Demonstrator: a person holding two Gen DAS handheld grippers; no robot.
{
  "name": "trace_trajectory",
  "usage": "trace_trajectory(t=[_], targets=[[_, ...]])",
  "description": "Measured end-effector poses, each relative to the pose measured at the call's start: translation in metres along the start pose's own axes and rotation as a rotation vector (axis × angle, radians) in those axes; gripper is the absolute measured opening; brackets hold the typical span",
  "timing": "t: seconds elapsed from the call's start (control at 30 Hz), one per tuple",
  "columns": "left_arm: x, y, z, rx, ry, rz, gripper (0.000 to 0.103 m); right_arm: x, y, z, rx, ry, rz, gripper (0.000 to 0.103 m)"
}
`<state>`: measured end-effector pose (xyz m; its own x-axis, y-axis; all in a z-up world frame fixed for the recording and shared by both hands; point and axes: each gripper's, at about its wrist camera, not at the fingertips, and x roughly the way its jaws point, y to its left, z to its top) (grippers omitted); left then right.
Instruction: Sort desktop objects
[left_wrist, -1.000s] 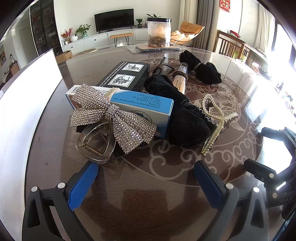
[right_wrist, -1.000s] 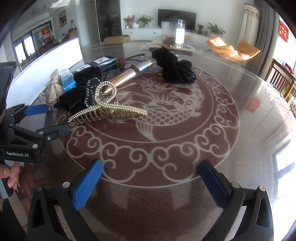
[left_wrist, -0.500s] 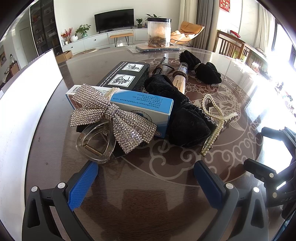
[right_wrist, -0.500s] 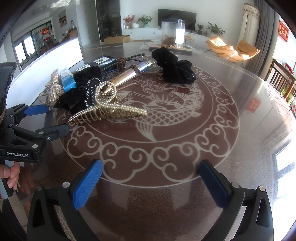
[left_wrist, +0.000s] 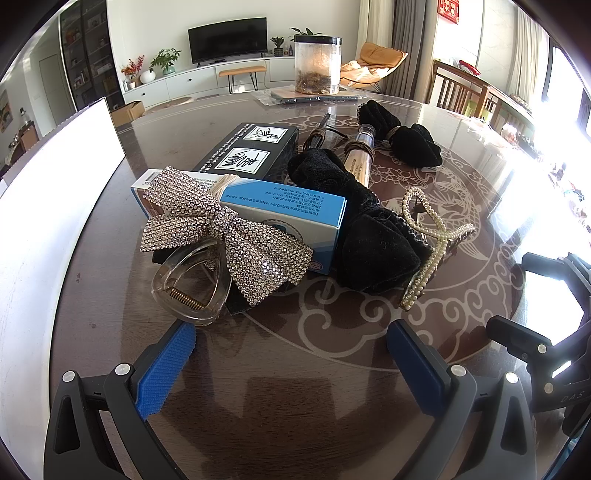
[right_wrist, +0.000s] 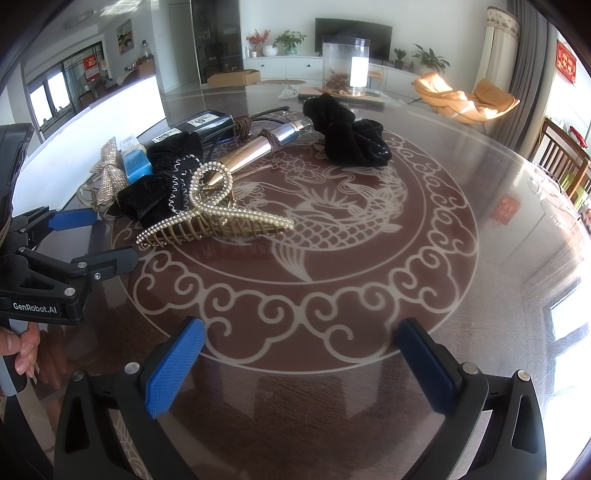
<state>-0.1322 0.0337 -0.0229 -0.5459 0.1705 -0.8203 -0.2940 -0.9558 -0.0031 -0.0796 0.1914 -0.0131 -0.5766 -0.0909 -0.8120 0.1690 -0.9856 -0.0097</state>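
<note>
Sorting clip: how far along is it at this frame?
Nothing looks sorted yet. The rhinestone bow clip, blue box, black box, black velvet bow and pearl claw clip lie in one pile. Left hand-held gripper and right hand-held gripper are both open and empty. All the sorting remains.

The left gripper (left_wrist: 291, 358) is held low with its blue-padded fingers (left_wrist: 164, 363) spread wide and nothing between them. The right gripper (right_wrist: 297, 360) is likewise spread wide and empty. In the right wrist view, the left gripper shows at 9 o'clock, the person's hand (right_wrist: 22, 350) wrapped around its handle.
</note>
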Motion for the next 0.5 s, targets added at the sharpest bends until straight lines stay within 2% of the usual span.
trace_trajectory(t=[0.5], targets=[[-0.0006,0.0013,-0.0001,0.002,0.000,-0.002,0.103,0.0006,-0.0002,0.0000,0.000,0.000,0.000,0.103]])
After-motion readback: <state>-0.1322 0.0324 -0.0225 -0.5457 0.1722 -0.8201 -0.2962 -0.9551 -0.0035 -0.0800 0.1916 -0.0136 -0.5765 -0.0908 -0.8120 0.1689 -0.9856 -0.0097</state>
